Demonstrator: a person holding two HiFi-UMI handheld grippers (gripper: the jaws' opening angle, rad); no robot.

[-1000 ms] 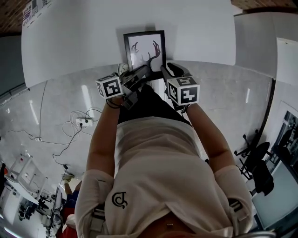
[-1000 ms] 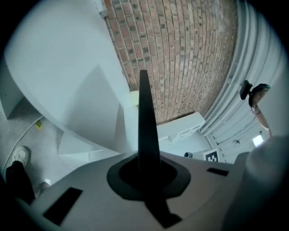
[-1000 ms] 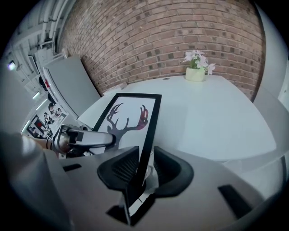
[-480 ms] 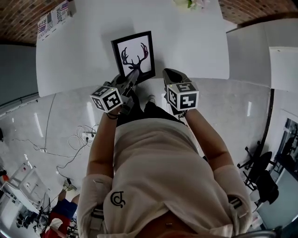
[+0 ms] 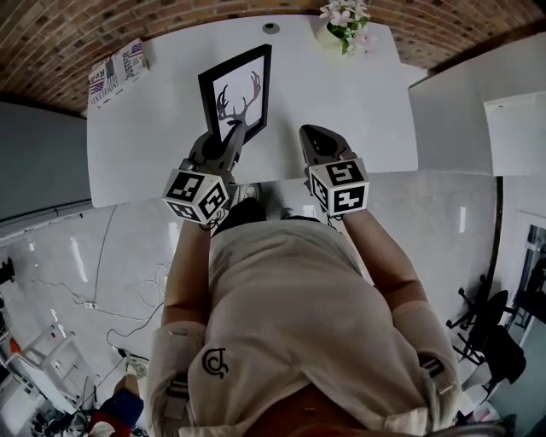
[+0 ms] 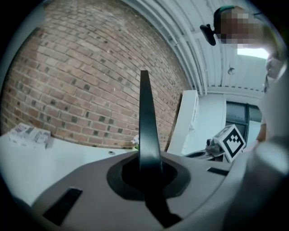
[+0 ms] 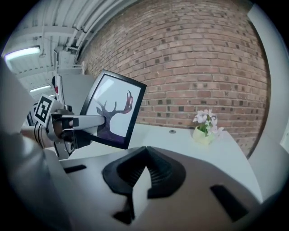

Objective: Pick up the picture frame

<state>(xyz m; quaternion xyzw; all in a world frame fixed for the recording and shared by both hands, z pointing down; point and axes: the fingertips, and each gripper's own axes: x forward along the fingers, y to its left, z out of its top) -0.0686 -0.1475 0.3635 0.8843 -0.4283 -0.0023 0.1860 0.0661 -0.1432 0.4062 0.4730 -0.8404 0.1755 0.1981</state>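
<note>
The picture frame [image 5: 235,92] is black-edged with a dark antler print on white. It is held off the white table [image 5: 358,111], standing tilted. My left gripper [image 5: 234,134] is shut on its lower edge. In the left gripper view the frame [image 6: 144,117] shows edge-on as a dark upright strip rising from the closed left gripper [image 6: 146,173]. My right gripper [image 5: 307,134] hangs to the right of the frame, shut with nothing in it. The right gripper view shows the frame [image 7: 115,108] pinched by the left gripper [image 7: 100,121], and the right gripper [image 7: 142,173] closed and bare.
A small pot of pale flowers [image 5: 345,21] stands at the table's far right edge. A folded newspaper [image 5: 115,72] lies at its far left. A round grommet [image 5: 270,27] sits mid-back. A brick wall [image 7: 203,58] runs behind the table.
The left gripper has risen and rolled, lifting the frame off the table into a tilted upright pose. The right gripper has come away from the frame's right side and risen too.
</note>
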